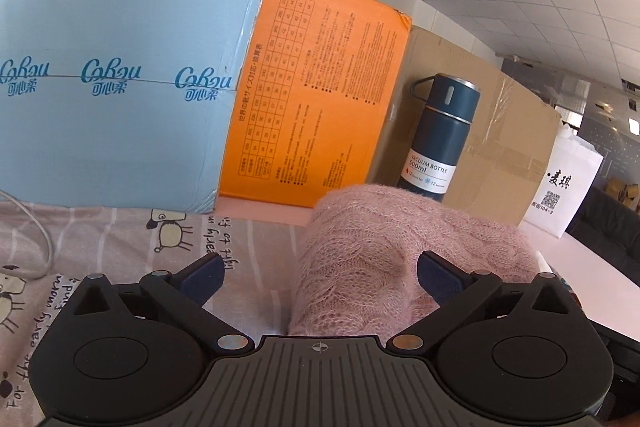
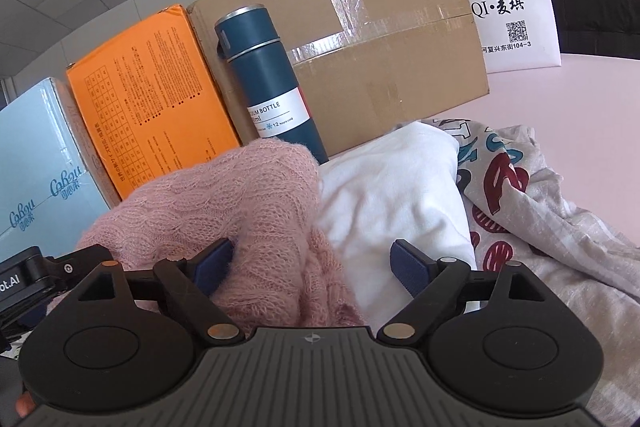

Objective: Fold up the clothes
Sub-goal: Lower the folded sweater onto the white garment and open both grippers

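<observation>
Left wrist: left gripper (image 1: 322, 273) jaws spread wide, gripping nothing. Folded pink sweater (image 1: 400, 251) lies on the printed sheet (image 1: 120, 243), its near end between the pads, right pad against the knit.

Right wrist: right gripper (image 2: 314, 263) jaws apart, empty. Pink sweater (image 2: 224, 195) bulges between them; white garment (image 2: 392, 187) just beside, right.

We see fuzzy pink knit sweater (image 1: 360, 247) between our left fingers | matt blue bottle (image 1: 440, 131) beyond | taped cardboard box (image 2: 380, 39) behind
</observation>
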A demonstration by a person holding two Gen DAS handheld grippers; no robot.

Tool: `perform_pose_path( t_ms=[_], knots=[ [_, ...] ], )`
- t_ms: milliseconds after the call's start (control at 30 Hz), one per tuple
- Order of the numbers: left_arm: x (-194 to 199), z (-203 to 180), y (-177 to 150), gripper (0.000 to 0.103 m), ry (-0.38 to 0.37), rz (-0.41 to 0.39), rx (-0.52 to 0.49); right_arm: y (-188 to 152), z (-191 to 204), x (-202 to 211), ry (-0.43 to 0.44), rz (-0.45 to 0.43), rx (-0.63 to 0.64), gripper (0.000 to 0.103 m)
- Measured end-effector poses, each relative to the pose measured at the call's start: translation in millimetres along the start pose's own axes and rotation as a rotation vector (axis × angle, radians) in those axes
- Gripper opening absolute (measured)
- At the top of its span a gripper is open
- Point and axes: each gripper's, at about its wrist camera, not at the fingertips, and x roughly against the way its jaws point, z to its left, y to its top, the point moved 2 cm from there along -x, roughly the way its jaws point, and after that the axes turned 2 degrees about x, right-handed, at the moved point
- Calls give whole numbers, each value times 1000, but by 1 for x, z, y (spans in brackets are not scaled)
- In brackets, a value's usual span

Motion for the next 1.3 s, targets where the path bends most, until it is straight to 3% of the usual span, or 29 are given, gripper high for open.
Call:
perform_pose_path(
  t_ms=[200, 333, 567, 700, 867, 1033, 1133, 1300],
  knots=[
    [56, 17, 9, 103, -26, -45, -51, 1, -2, 5, 45, -37, -31, 95],
    [98, 37, 14, 103, -16, -84, -119, 4, -6, 20, 63, -124, -70, 98],
    [145, 63, 26, 103, -23, -162, -132, 9, -11, 72, -75, -360, -171, 103],
    [160, 69, 34, 103, -29, -231, -119, 12, 5, 115, -48, -404, -201, 103],
    [176, 77, 41, 103, -68, -270, -92, 16, 48, 176, -9, -440, -133, 103],
    [184, 72, 38, 103, -108, -231, -63, 10, 89, 219, -23, -410, -127, 103],
    [190, 66, 35, 103, -132, -232, -81, 2, 105, 231, -87, -394, -150, 103],
    [188, 58, 28, 103, -99, -221, -57, -1, 127, 226, -306, -299, -109, 103]
  ],
)
